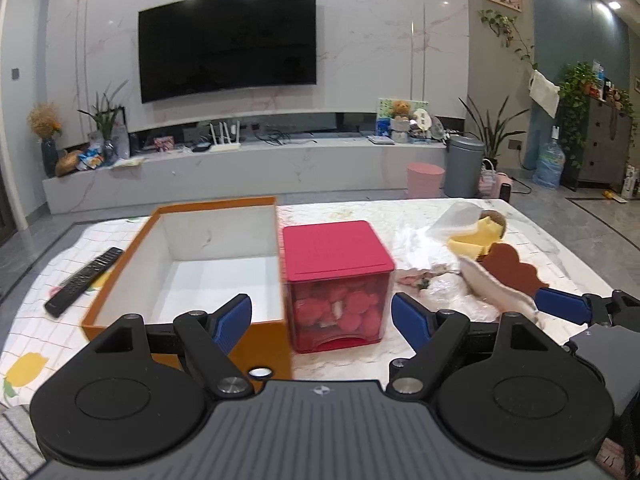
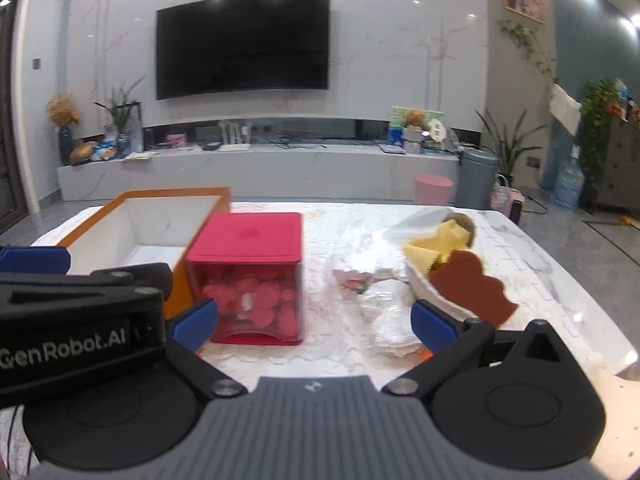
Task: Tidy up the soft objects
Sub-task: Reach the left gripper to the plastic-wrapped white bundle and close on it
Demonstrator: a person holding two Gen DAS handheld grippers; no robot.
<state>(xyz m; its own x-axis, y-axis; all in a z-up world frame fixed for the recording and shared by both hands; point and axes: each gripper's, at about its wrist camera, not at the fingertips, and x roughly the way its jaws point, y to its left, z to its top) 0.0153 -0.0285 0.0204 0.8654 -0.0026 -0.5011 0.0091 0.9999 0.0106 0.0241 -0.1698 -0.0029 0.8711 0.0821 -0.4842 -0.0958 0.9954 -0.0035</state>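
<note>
Left gripper (image 1: 322, 318) hovering low over table (image 1: 540, 236), blue fingers spread wide, gripping nothing, framing red-lidded clear box (image 1: 336, 284) of pink soft pieces. Right gripper (image 2: 314, 326) likewise splayed and unloaded, sitting just right of left one. Orange box (image 1: 184, 276) standing open, white inside, touching red-lidded box's left side. Soft pile lying right of boxes: yellow cloth (image 2: 436, 244), brown scalloped felt piece (image 2: 470, 290), white cloth (image 1: 496, 288) under felt, crumpled clear plastic (image 2: 388, 320) nearby. Remote (image 1: 82, 282) resting left of orange box.
</note>
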